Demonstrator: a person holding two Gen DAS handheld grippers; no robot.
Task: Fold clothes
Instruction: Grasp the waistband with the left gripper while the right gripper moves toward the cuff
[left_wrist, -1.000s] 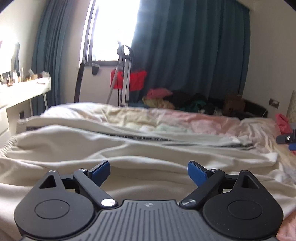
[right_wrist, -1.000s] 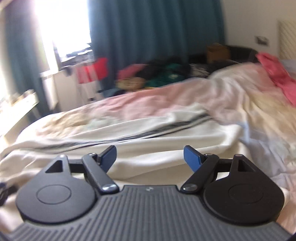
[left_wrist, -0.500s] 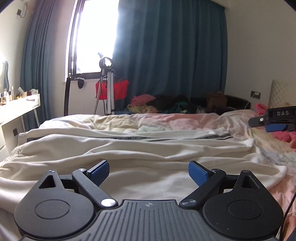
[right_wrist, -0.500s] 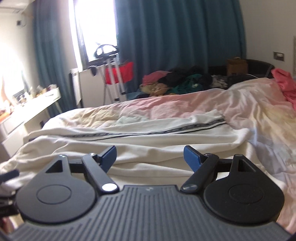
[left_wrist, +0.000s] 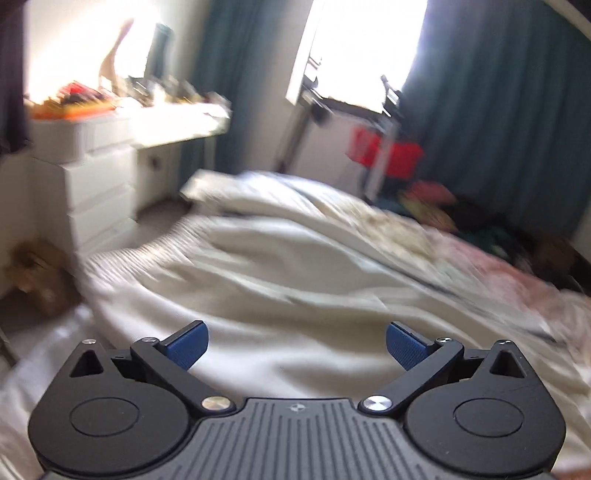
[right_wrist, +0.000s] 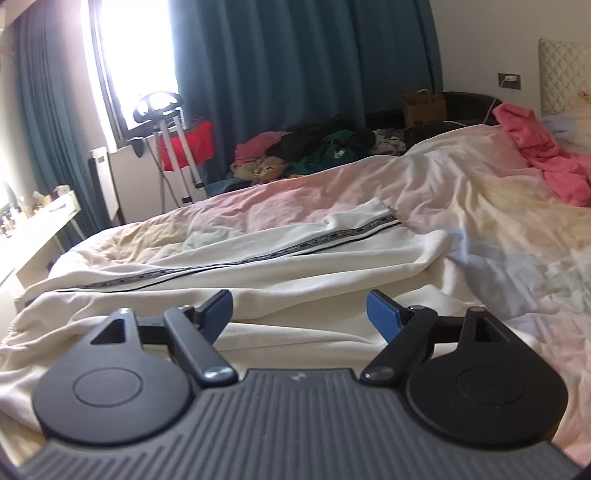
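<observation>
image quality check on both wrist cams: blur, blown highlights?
Left wrist view: heavy motion blur across the cream garment and dresser; window blown out; left claw stays sharp. Right wrist view: crisp; garment trim readable, window overexposed, fisheye bending at the edges.

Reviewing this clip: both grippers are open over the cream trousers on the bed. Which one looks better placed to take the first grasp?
Probably the right gripper: its view is sharp, and a fold of the cream trousers lies just ahead of its open jaws. The left gripper is mid-swing, its view blurred.
</observation>
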